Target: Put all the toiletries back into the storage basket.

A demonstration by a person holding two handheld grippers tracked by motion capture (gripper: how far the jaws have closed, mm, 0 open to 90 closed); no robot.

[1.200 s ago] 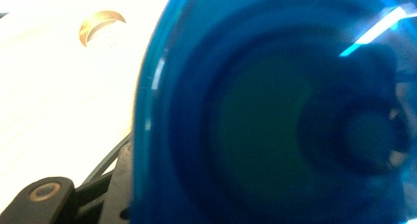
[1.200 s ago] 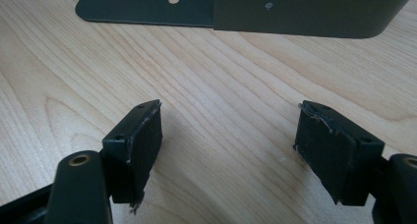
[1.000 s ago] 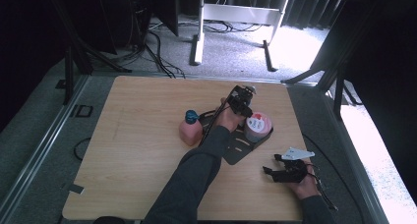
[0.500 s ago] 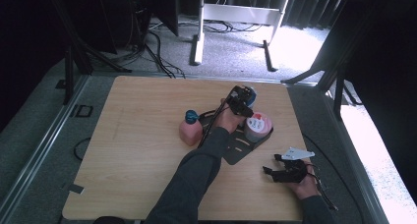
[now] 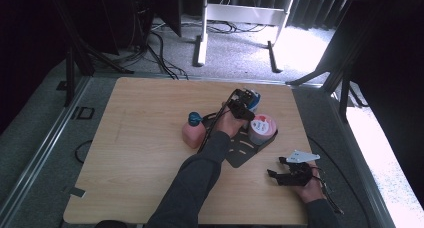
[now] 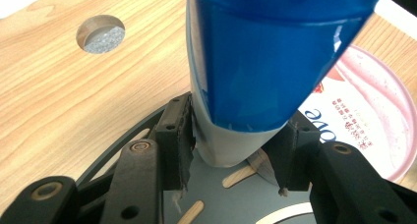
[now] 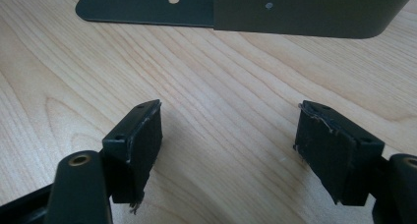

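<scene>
On the wooden table (image 5: pixel 125 153), ringed by grey carpet (image 5: pixel 165 53), the left gripper (image 6: pixel 231 150) clasps a blue bottle (image 6: pixel 275 62), jaws just tightened. The right gripper (image 7: pixel 226 140) gapes empty; both hands have stayed put.

Pink bottle (image 5: pixel 192 133) with teal cap left of the dark rack (image 5: pixel 239 155).

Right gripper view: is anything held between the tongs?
No, the right tongs stand apart with only bare table between them, and the dark rack lies beyond.
</scene>
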